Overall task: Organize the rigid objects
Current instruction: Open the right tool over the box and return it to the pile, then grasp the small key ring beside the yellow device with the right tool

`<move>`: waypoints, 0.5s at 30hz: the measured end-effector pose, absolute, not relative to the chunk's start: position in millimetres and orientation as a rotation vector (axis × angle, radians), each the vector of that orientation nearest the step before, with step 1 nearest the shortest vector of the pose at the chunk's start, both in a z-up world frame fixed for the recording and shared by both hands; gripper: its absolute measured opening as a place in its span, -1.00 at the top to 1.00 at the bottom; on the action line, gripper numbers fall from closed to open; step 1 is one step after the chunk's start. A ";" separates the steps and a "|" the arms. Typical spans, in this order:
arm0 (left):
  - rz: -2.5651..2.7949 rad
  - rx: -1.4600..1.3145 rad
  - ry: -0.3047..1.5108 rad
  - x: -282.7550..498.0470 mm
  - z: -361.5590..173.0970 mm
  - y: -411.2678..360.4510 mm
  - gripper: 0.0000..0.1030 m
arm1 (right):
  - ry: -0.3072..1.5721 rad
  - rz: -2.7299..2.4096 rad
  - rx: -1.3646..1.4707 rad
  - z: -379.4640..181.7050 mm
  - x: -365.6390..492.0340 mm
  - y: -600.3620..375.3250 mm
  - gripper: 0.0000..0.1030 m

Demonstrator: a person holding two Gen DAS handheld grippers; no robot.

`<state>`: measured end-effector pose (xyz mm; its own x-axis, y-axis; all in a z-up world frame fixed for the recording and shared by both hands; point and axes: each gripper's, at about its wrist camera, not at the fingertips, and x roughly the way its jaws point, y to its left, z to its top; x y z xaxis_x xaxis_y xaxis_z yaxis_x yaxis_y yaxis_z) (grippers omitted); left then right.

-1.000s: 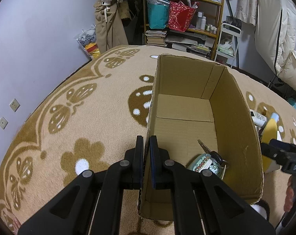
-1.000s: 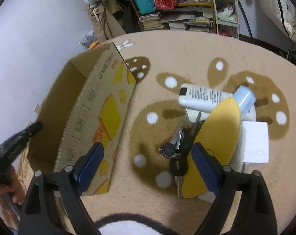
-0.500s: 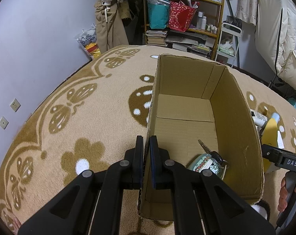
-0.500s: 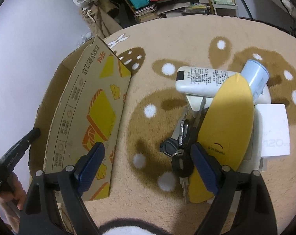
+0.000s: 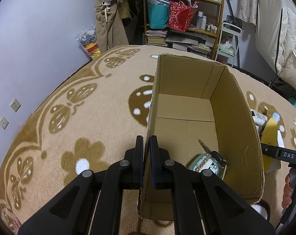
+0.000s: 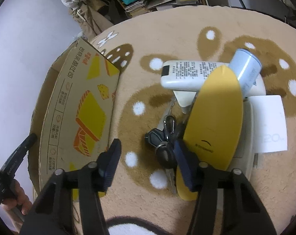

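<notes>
A beige carpet (image 5: 73, 105) with brown flower and butterfly patterns covers the floor, meeting a pale lilac wall (image 5: 40, 35) with two sockets (image 5: 15, 105) at left, while a cluttered wooden shelf (image 5: 187, 19) stands at the far side.

Open cardboard box (image 5: 189, 90) upright on rug, keys inside; beside it, heaped keys (image 6: 163, 139), yellow oval case (image 6: 214, 121), white bottles

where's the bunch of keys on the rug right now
In the right wrist view the bunch of keys lies on the rug at centre, against the left edge of the yellow oval case, right of the cardboard box.
</notes>
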<state>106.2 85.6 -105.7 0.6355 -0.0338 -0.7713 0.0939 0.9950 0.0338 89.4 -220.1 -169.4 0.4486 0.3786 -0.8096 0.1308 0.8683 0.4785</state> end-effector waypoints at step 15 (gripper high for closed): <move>-0.074 0.074 0.880 106.3 -105.5 85.5 0.88 | 1.148 0.077 0.377 -189.2 85.6 -196.4 0.57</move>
